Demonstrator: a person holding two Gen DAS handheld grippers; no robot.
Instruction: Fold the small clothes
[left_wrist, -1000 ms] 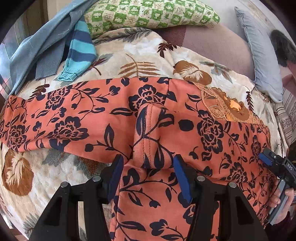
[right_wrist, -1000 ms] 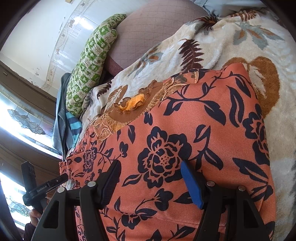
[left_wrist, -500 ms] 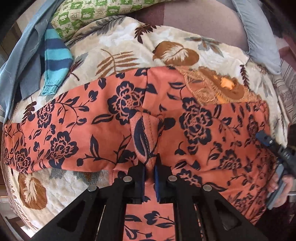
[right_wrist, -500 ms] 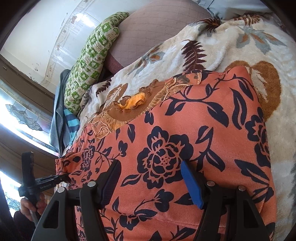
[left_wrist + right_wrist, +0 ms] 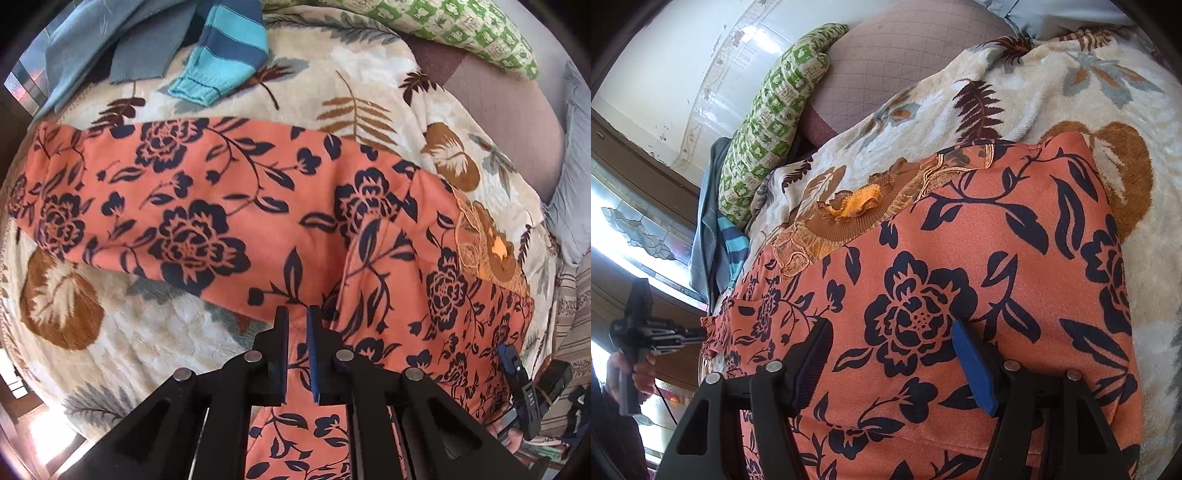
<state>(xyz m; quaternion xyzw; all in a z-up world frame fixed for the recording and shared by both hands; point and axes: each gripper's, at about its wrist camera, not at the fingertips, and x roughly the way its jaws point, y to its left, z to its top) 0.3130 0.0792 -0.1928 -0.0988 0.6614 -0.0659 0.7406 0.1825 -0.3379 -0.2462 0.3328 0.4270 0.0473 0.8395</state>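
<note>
Orange floral top [image 5: 229,206] is spread across the middle of the left wrist view, lying on a cream leaf-print blanket [image 5: 147,332] that covers the bed. One sleeve runs out toward the left edge of the frame, and the brown embroidered collar [image 5: 487,243] sits at the right. The left hand-held gripper [image 5: 297,325] at bottom center is pinched nearly closed on a raised fold of that top, with fabric squeezed between the two pads.

In the right wrist view the same top fills the lower middle, collar [image 5: 857,206] up toward the center. The right hand-held gripper [image 5: 890,354] has its fingers spread wide, resting over the cloth with a big dark flower between them, not clamping anything as far as I can see.

Other stuff around: a striped blue sleeve [image 5: 225,48] and a grey-blue garment [image 5: 110,48] at the upper left of the left view, plus a green checked pillow [image 5: 461,29] along the top right.
</note>
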